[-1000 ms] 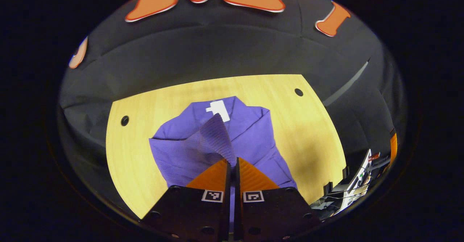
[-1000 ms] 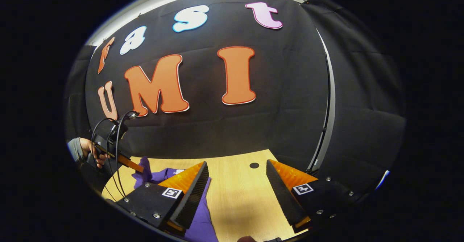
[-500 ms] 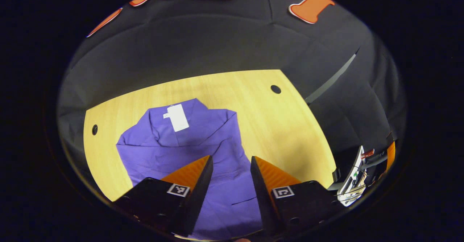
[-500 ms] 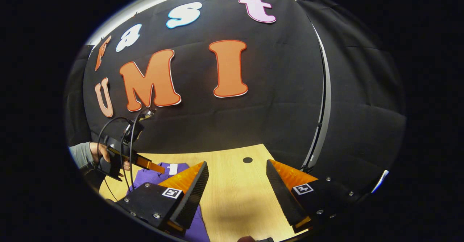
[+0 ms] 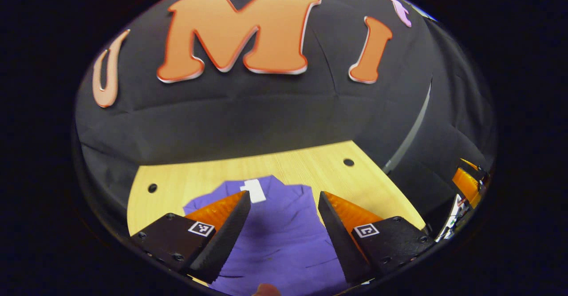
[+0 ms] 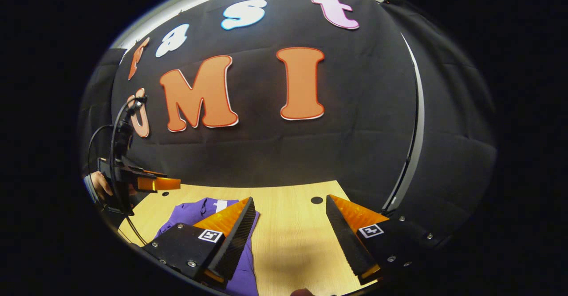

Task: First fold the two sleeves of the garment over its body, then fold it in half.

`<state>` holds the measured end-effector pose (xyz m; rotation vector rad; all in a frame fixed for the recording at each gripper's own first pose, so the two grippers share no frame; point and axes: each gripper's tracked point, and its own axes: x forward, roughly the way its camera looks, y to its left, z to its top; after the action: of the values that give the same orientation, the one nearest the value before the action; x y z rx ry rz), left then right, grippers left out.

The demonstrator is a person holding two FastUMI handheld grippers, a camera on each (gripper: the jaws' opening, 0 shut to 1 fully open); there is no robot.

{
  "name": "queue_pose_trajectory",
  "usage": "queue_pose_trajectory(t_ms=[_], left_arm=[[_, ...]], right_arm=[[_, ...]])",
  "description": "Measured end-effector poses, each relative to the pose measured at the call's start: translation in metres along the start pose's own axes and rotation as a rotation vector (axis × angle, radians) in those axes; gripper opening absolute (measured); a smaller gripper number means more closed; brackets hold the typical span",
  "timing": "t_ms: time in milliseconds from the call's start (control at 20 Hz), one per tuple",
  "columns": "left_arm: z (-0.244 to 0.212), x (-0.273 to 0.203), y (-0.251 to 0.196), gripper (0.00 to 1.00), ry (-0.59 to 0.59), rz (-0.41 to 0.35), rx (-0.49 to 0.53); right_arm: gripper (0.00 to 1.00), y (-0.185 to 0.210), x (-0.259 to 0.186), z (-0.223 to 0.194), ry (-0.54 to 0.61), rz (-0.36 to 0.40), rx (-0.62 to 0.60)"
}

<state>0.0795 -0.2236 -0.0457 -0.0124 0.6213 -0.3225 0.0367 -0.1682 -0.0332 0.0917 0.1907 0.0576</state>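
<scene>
A purple garment (image 5: 279,238) lies flat on the wooden table (image 5: 186,183), with a white label (image 5: 254,191) at its far collar end. My left gripper (image 5: 282,199) hangs open above the garment, holding nothing. In the right gripper view the garment (image 6: 191,211) lies at the table's left, partly behind my right gripper's near finger. My right gripper (image 6: 290,205) is open above the bare table beside the garment. The left gripper (image 6: 153,183) is raised at the far left, held by a hand (image 6: 103,188).
The table (image 6: 288,242) has small round holes (image 5: 348,162) (image 5: 152,187) (image 6: 316,200) near its far corners. The black booth wall stands right behind the far edge. Some equipment (image 5: 461,198) sits off the table's right side.
The left gripper let go of the purple sleeve, which now lies on the body. The gripper opened, then rose and tilted up. The right gripper barely moved.
</scene>
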Motion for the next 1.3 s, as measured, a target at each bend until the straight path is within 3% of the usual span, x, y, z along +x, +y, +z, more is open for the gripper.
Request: queue_pose_trajectory(t_ms=[350,550,750,900,1050,1300], left_arm=[[0.020,-0.104,0.072,0.97,-0.270,0.165,-0.001],[0.035,-0.177,0.111,0.98,-0.460,0.237,0.009],[0.038,-0.242,0.128,0.95,-0.640,0.266,0.091],[0.013,-0.274,0.144,0.94,-0.629,0.272,0.124],[-0.028,-0.275,0.159,0.95,-0.577,0.268,0.098],[-0.108,-0.261,0.181,0.94,-0.394,0.267,0.084]], right_arm=[[0.95,0.061,-0.008,0.031,-0.119,0.048,-0.067],[0.95,0.094,-0.029,0.023,-0.130,0.023,-0.049],[0.95,0.121,-0.053,0.015,-0.155,-0.007,-0.025],[0.95,0.132,-0.068,-0.006,-0.116,-0.035,-0.039],[0.95,0.140,-0.086,-0.039,-0.045,-0.056,-0.053],[0.95,0.150,-0.107,-0.120,0.171,-0.048,-0.010]])
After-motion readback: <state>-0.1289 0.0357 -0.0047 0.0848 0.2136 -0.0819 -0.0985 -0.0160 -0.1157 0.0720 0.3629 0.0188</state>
